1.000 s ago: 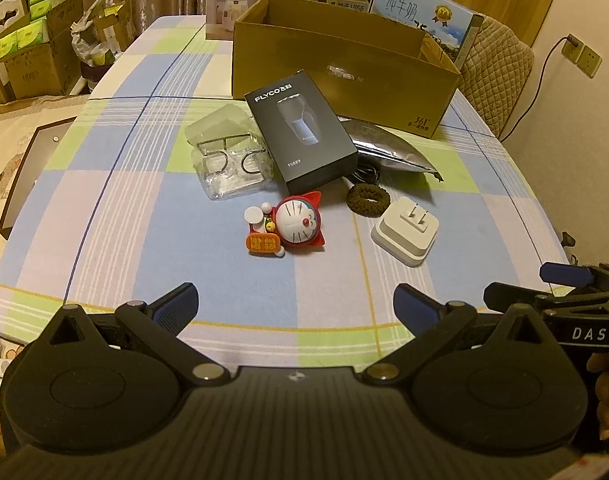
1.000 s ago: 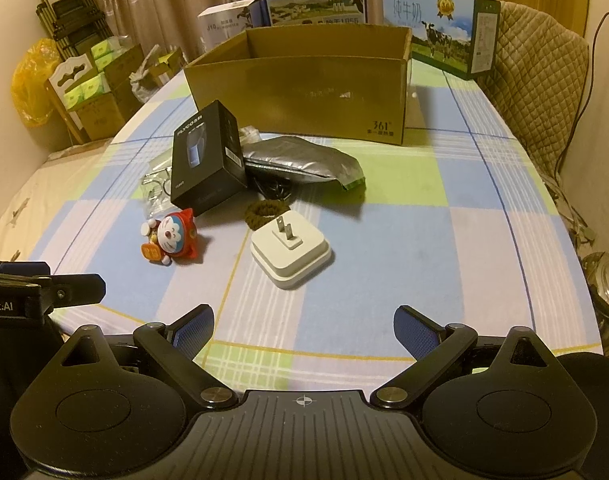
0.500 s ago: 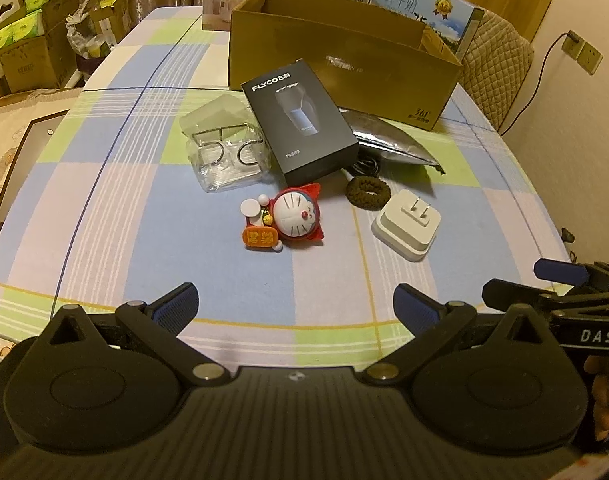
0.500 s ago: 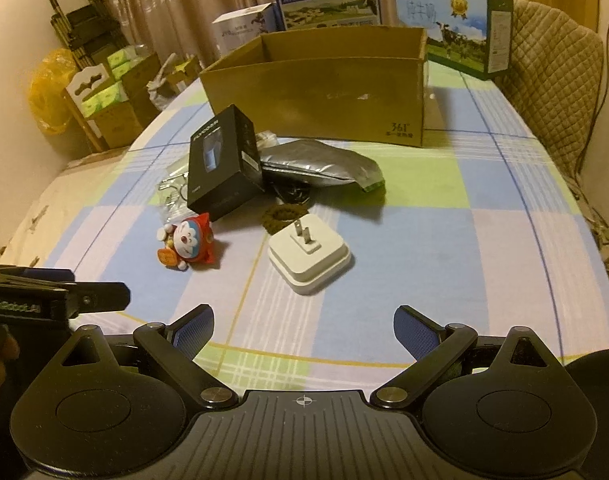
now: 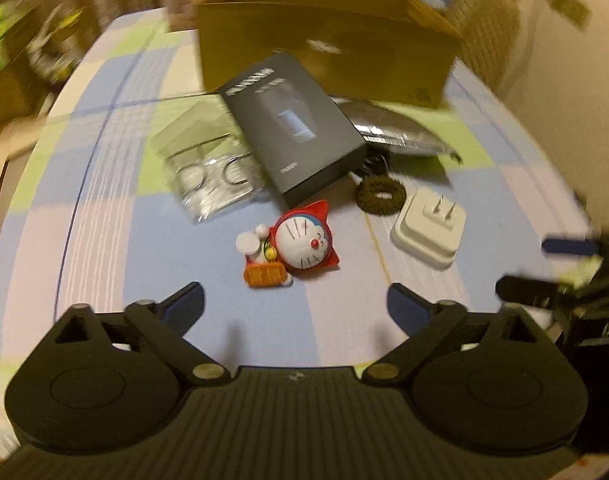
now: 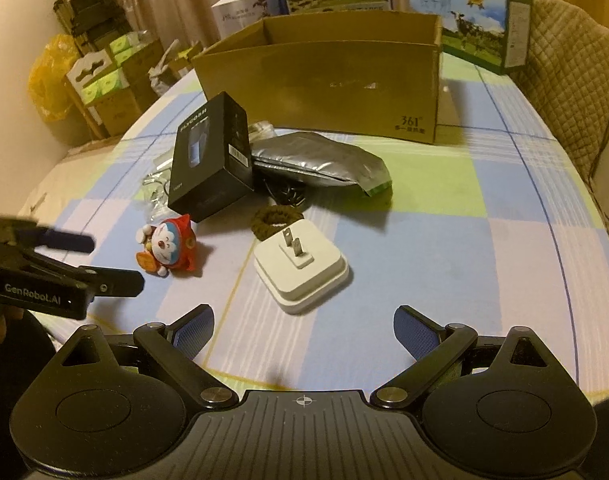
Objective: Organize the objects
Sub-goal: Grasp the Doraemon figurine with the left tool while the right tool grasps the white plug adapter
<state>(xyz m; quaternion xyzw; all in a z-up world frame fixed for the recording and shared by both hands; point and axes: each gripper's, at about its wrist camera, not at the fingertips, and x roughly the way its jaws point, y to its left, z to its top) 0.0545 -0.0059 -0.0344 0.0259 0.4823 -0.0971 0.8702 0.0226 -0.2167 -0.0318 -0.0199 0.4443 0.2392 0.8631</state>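
A red-and-white cat figurine [image 5: 294, 246] [image 6: 168, 246] lies on the checked tablecloth just ahead of my left gripper [image 5: 296, 306], which is open and empty. A white plug adapter [image 6: 300, 266] [image 5: 428, 224] lies prongs up just ahead of my right gripper [image 6: 304, 326], also open and empty. Behind them are a brown hair tie [image 5: 380, 196], a black boxed shaver [image 5: 294, 126] [image 6: 212, 156], a silver foil pouch [image 6: 324, 162] and a clear packet of rings [image 5: 212, 178]. An open cardboard box [image 6: 324, 80] [image 5: 324, 44] stands at the back.
Milk cartons [image 6: 468, 16] and a white box [image 6: 244, 12] stand behind the cardboard box. A quilted chair [image 6: 572, 80] is at the right. Stacked boxes and a yellow bag [image 6: 50, 80] sit on the floor to the left. The table's near edge runs under both grippers.
Both grippers have moved forward toward the objects, the left toward the figurine, the right toward the adapter. The left view is now motion-blurred. Both stay open.
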